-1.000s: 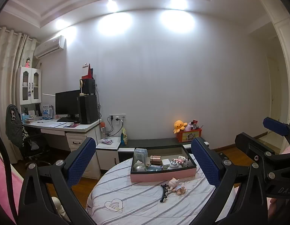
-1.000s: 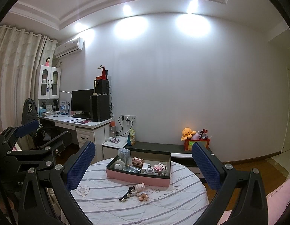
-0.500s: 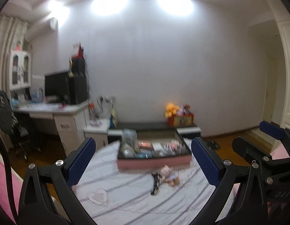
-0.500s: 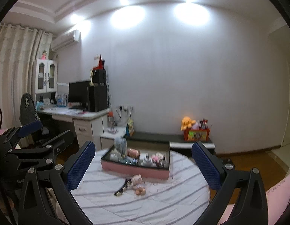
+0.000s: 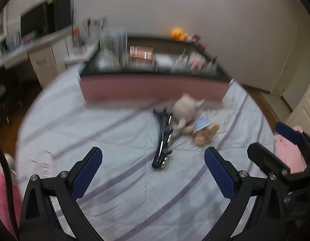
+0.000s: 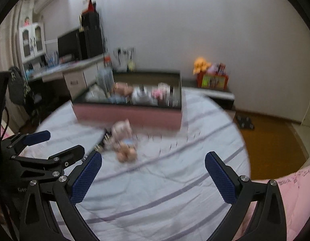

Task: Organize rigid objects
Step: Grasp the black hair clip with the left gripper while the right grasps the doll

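Observation:
On the round table's striped cloth [image 5: 106, 140] lie a black hair clip [image 5: 162, 140], a pale animal figurine [image 5: 186, 108] and a small doll with a blue hat [image 5: 203, 129], all blurred. Behind them stands a pink-sided box [image 5: 151, 86] holding several small items. My left gripper [image 5: 153, 170] is open, low over the cloth just short of the clip. My right gripper [image 6: 153, 172] is open too, with the figurines [image 6: 124, 140] ahead and left of it, and the box [image 6: 131, 114] behind them. The left gripper shows at the right wrist view's left edge [image 6: 42, 148].
A desk with a monitor and speakers [image 6: 78, 44] stands at the left wall. A low dark bench carries an orange plush and a red box [image 6: 212, 78]. Pink bedding [image 6: 285, 196] borders the table at the right. Wooden floor [image 6: 271, 146] lies beyond the table edge.
Both grippers have tilted down and moved in toward the table; the box, clip and figurines now look much larger and closer. Both stay open and hold nothing.

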Available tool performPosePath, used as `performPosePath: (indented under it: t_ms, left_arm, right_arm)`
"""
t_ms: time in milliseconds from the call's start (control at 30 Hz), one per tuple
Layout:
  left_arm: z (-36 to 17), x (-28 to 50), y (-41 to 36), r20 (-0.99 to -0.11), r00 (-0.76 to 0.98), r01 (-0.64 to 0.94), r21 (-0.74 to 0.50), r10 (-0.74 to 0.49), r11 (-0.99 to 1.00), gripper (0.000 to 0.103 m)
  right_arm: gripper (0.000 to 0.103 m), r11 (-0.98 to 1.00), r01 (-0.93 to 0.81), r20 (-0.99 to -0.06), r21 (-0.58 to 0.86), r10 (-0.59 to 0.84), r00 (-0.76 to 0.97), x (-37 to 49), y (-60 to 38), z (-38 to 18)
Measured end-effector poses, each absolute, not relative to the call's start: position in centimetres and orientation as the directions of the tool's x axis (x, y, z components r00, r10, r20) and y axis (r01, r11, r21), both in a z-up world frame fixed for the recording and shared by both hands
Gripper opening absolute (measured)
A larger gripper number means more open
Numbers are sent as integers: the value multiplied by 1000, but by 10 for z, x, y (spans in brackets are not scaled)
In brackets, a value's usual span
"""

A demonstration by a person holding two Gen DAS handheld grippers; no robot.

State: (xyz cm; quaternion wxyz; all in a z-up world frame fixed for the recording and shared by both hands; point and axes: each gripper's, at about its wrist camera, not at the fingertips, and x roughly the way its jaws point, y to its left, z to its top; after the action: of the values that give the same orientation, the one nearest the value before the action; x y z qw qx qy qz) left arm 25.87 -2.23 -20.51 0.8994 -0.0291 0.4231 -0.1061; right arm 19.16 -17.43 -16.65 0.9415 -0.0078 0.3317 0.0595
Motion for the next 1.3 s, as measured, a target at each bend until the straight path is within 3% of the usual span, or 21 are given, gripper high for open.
performPosePath:
  t_ms: [100,300,367,400,433,467,567,767,933,1000,1033,1067,1100,1300]
  left_arm:
    - [-222,276,-24,-791,575,147,-152,-210,977,103]
    - [-229,297,-36,-804,581,162,-40,-128,986,99]
    - [-228,299,-38,-795,597,166,-10,-109,986,82]
    - [-225,299,-37,-788,603,182,-16,-125,983,66]
    - [-223,301,-37,-783,605,196,-29,-144,980,35]
    - [-220,301,-34,-778,607,201,-44,-160,979,18]
    - [-219,302,-20,-776,597,188,-108,-201,976,19]
    - [-213,292,7,-769,629,114,-61,-119,992,19]
    - [-216,288,18,-773,621,100,-86,-130,991,19]
    - [-215,285,21,-771,623,103,-84,-131,991,19]
    - [-216,286,21,-773,621,104,-84,-130,991,19]
    - [-215,286,19,-771,624,103,-86,-132,991,19]
    - [-214,287,18,-769,624,104,-91,-137,990,19]
    - [-197,272,11,-728,667,125,-95,-155,988,19]
  right_arm:
    - [103,992,-122,-669,15,101,737,205,-174,-186]
    - [103,994,-111,-691,6,84,717,221,-174,-196]
    - [103,994,-110,-694,24,96,714,225,-176,-195]
    - [103,994,-108,-695,27,96,712,226,-177,-195]
    - [103,994,-105,-697,27,94,711,228,-178,-195]
    - [103,994,-104,-697,26,93,711,231,-178,-195]
    - [103,993,-111,-706,33,102,701,239,-174,-196]
    - [103,980,-185,-732,69,176,658,259,-147,-199]
    - [102,980,-199,-780,11,133,612,289,-120,-214]
    - [94,979,-202,-799,15,133,586,298,-116,-221]
    - [84,980,-199,-797,4,123,591,299,-115,-220]
    - [63,977,-212,-791,0,130,598,298,-113,-217]
    - [58,974,-226,-787,5,143,600,297,-112,-215]
    - [55,973,-228,-766,49,183,616,286,-121,-210]
